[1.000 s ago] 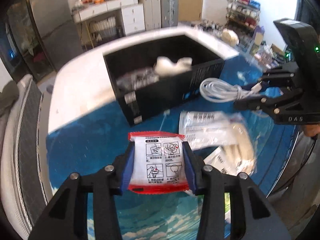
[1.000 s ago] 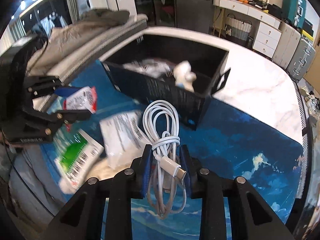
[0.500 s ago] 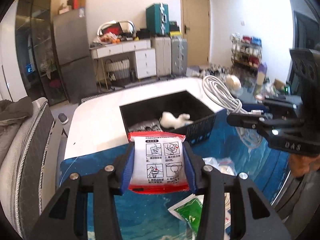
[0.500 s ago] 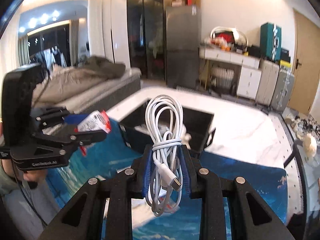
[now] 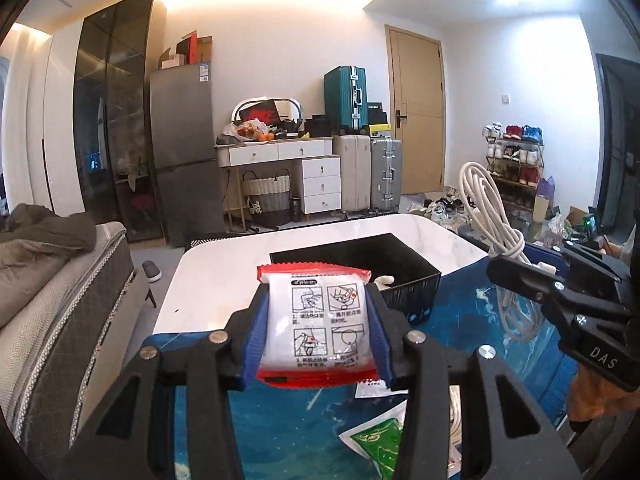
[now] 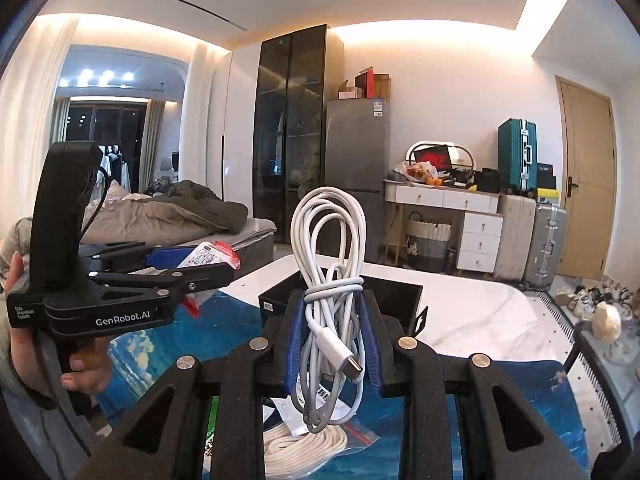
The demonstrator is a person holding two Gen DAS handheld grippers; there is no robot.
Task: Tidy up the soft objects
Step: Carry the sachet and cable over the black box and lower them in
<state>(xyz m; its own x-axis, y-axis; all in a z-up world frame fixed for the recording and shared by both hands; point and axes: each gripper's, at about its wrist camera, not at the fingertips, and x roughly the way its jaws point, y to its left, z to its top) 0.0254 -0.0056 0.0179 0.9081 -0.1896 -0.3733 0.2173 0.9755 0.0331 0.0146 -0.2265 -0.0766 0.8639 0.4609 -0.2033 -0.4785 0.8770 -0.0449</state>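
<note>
My left gripper [image 5: 317,328] is shut on a white packet with red ends [image 5: 318,324], held upright above the blue mat. That packet [image 6: 208,254] and the left gripper [image 6: 224,264] also show at the left of the right wrist view, with a hand [image 6: 24,320] on the grip. My right gripper [image 6: 332,340] is shut on a bundled white cable [image 6: 330,280], whose loop stands up above the fingers. The cable [image 5: 486,216] hangs at the right of the left wrist view. Beyond both stands an open black box [image 5: 416,292], [image 6: 404,300] with a white soft thing [image 5: 385,279] inside.
On the blue mat [image 5: 288,432] below lie a green-printed bag [image 5: 380,442], a clear bag with cream rope [image 6: 304,446] and a paper-filled bag [image 6: 324,400]. The white marble table [image 6: 480,316] stretches beyond the box. A sofa [image 5: 60,320] stands on the left.
Both grippers have tilted up from looking down at the table to nearly level, rising with the packet and cable still held. The box now sits lower and farther in view.
</note>
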